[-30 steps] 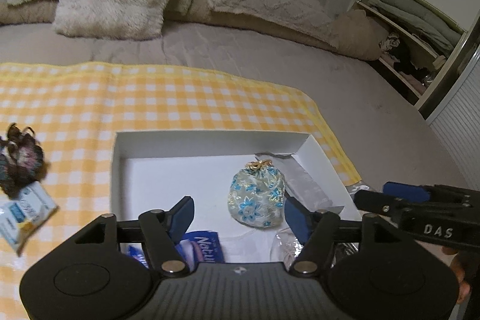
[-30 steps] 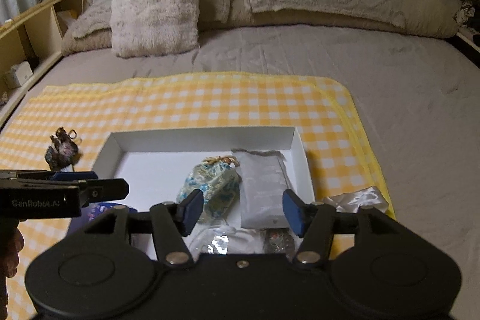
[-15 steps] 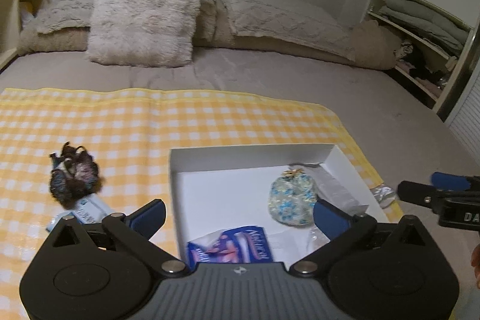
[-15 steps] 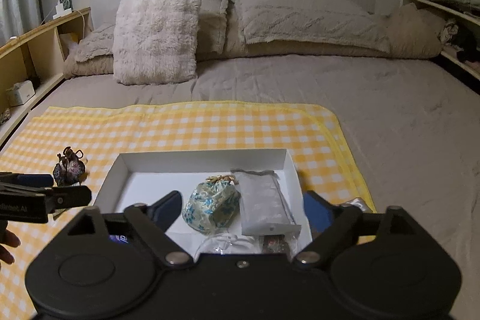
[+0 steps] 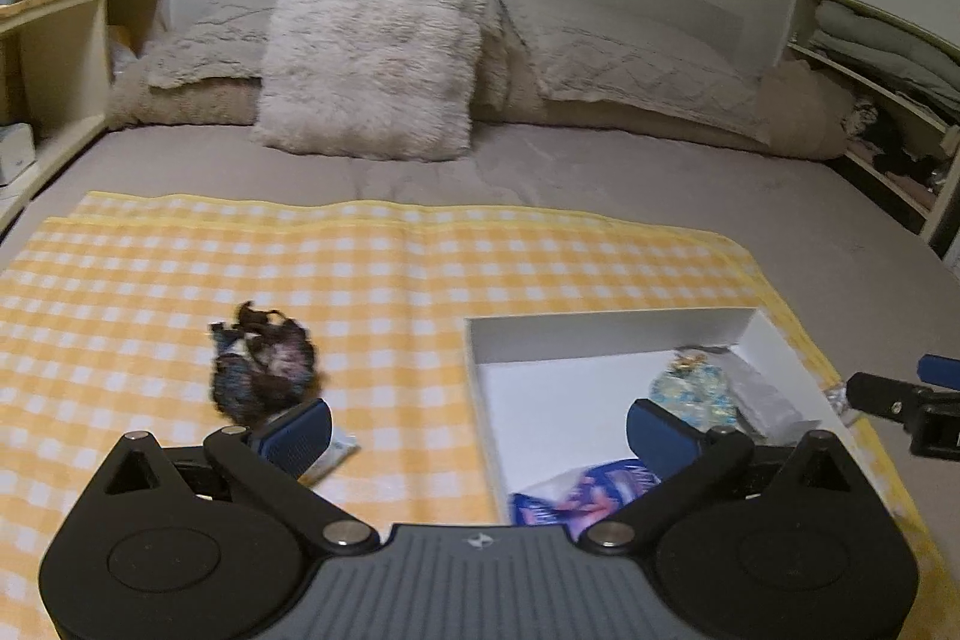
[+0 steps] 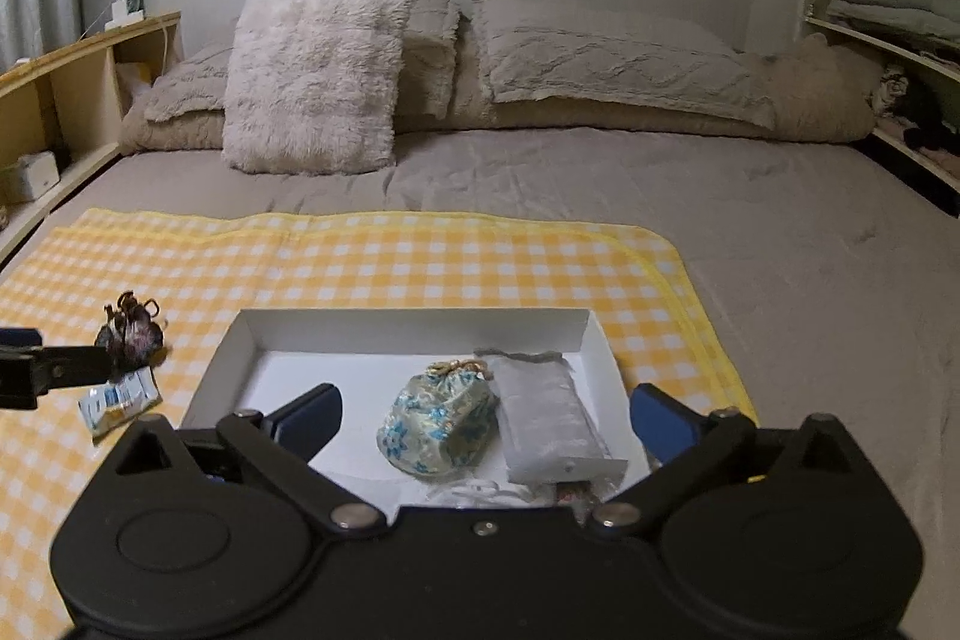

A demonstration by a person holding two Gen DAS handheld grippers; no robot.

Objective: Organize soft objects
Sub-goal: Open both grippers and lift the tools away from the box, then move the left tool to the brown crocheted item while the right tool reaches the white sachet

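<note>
The left gripper (image 5: 477, 430) stands at its widest with nothing between its pads, and the right gripper (image 6: 483, 415) is opening, also empty, over the white box (image 6: 414, 325) where the floral pouch (image 6: 438, 427) and grey packet (image 6: 543, 415) already lie. Left on the yellow checked blanket (image 5: 390, 280) are a dark crumpled fabric bundle (image 5: 261, 370) and, just beside it, a small tissue pack (image 6: 117, 400). The bundle looks light and limp (loops may snag a finger), so I would pinch its bunched middle, and take the slick pack across its short sides.
</note>
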